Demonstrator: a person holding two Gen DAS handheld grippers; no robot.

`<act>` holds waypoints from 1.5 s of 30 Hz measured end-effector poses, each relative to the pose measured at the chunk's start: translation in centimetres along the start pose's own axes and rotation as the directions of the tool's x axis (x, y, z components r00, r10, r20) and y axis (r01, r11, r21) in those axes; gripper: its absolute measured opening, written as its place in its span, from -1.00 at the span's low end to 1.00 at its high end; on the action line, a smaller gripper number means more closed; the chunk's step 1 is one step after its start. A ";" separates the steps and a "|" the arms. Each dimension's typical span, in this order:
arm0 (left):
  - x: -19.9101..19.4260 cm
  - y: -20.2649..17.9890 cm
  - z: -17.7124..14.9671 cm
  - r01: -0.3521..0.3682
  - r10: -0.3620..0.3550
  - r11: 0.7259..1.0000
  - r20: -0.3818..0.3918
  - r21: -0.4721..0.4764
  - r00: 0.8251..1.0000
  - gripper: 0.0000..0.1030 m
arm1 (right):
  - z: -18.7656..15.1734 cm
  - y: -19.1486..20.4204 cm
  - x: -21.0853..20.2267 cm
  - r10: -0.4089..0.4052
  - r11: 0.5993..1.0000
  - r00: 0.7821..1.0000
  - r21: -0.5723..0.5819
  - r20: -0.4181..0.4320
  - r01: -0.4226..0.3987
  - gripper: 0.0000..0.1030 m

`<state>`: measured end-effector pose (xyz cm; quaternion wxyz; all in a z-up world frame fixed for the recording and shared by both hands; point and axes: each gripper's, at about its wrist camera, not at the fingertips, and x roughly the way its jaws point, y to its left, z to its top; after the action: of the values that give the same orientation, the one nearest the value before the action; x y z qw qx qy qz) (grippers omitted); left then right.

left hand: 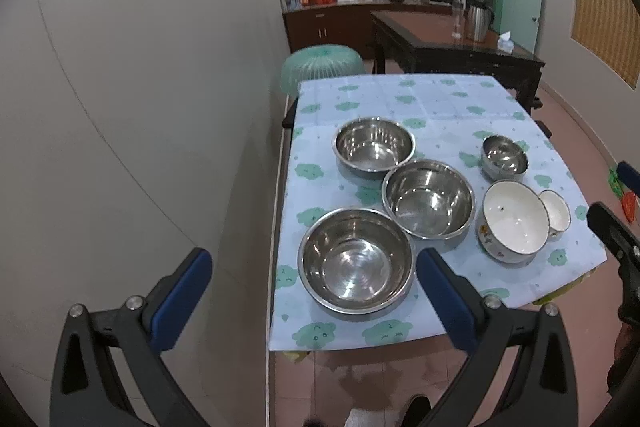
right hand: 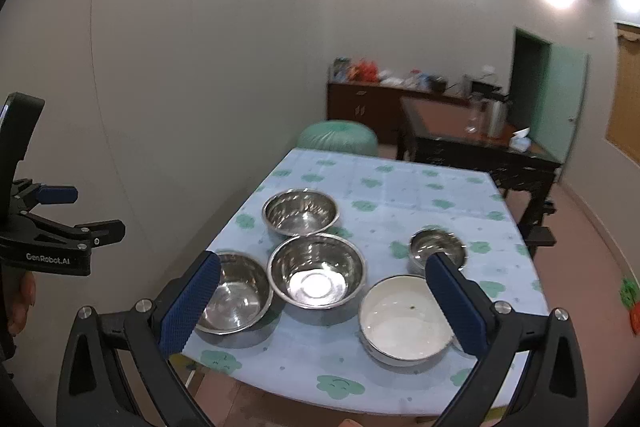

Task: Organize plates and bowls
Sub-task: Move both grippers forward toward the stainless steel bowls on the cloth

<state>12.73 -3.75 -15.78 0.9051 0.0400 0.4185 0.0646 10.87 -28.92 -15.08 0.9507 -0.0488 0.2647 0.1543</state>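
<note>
Three large steel bowls sit on the cloth-covered table (left hand: 400, 99): a far one (left hand: 374, 147), a middle one (left hand: 428, 203) and a near one (left hand: 356, 259). To their right are a small steel bowl (left hand: 504, 157), a white enamel bowl (left hand: 514, 221) and a small white bowl (left hand: 556, 213). My left gripper (left hand: 315, 255) hangs open above the table's near left corner, over the near bowl. My right gripper (right hand: 323, 259) is open too, held above the near edge, facing the middle bowl (right hand: 316, 271) and the white bowl (right hand: 404, 319). Both hold nothing.
A wall runs close along the table's left side. Behind the table stand a green stool (left hand: 322, 67) and a dark wooden table (left hand: 452, 43) with a kettle (left hand: 478, 19). A sideboard (left hand: 332, 23) lines the back wall. Tiled floor lies to the right.
</note>
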 end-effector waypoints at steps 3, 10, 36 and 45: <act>2.3 0.3 0.9 0.012 -0.012 1.000 -0.017 0.008 1.000 1.00 | 0.1 0.2 1.8 0.013 1.000 1.000 0.003 -0.019 -0.013 0.99; 8.4 2.4 3.7 0.104 -0.103 0.993 -0.024 0.050 0.994 1.00 | 0.9 1.3 6.5 -0.053 0.997 0.995 0.053 -0.080 0.057 0.99; 26.0 -5.7 7.5 0.223 -0.190 0.971 -0.284 0.089 0.940 1.00 | 0.1 -5.5 26.3 -0.017 0.997 0.926 0.068 -0.377 0.046 0.94; 30.4 -3.9 12.2 0.162 -0.146 0.986 -0.258 0.040 0.955 1.00 | 2.6 -6.0 32.5 0.062 0.997 0.924 0.065 -0.379 -0.040 0.93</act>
<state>41.86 -3.30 -31.32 0.8446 0.0259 0.5346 -0.0143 40.41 -25.52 -29.65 0.8780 -0.0440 0.4493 0.1591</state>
